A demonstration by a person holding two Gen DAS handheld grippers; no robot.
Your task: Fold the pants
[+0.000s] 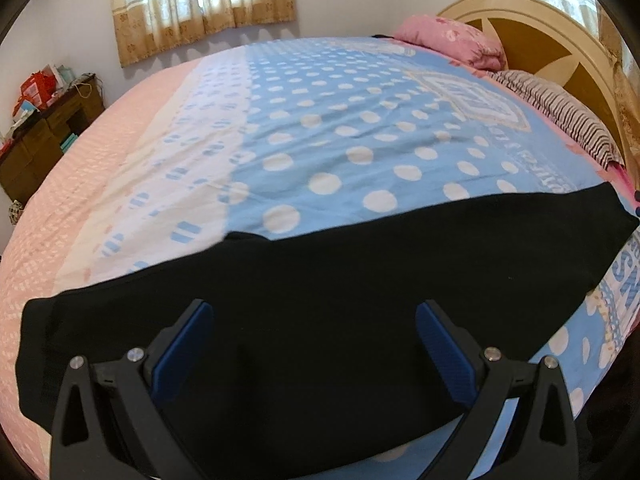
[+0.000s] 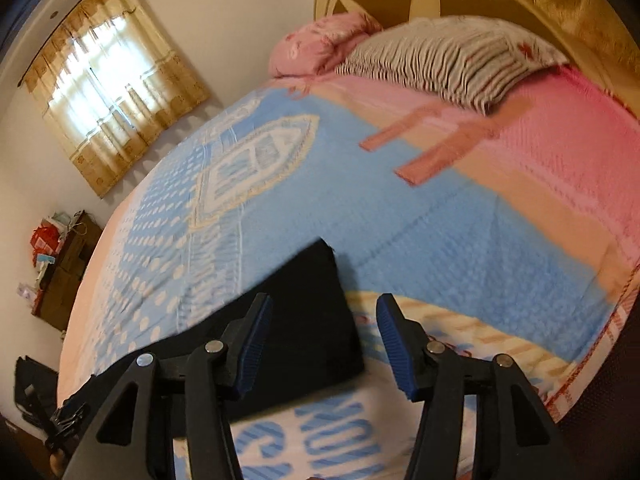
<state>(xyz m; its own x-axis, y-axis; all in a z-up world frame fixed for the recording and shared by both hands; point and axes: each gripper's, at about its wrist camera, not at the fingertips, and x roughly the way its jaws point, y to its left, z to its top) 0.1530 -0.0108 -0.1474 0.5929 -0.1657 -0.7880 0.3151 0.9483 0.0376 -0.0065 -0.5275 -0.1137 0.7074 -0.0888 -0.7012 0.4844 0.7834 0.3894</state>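
Note:
Black pants (image 1: 320,304) lie flat across the near part of the bed as a long band. My left gripper (image 1: 314,312) hovers over their middle, jaws wide open and empty. In the right wrist view the right end of the pants (image 2: 308,320) shows as a black rectangle with a square corner. My right gripper (image 2: 324,312) is open and empty, its left finger (image 2: 256,336) over the black cloth and its right finger (image 2: 394,340) over the bare sheet just past the pants' edge. The left gripper (image 2: 64,420) shows dimly at the lower left there.
The bed carries a blue polka-dot sheet (image 1: 340,128) with a pink side (image 1: 80,184). A pink pillow (image 1: 452,36) and a striped pillow (image 1: 560,112) lie by the wooden headboard (image 1: 532,36). A dark cabinet (image 1: 44,128) stands by the far wall under curtains.

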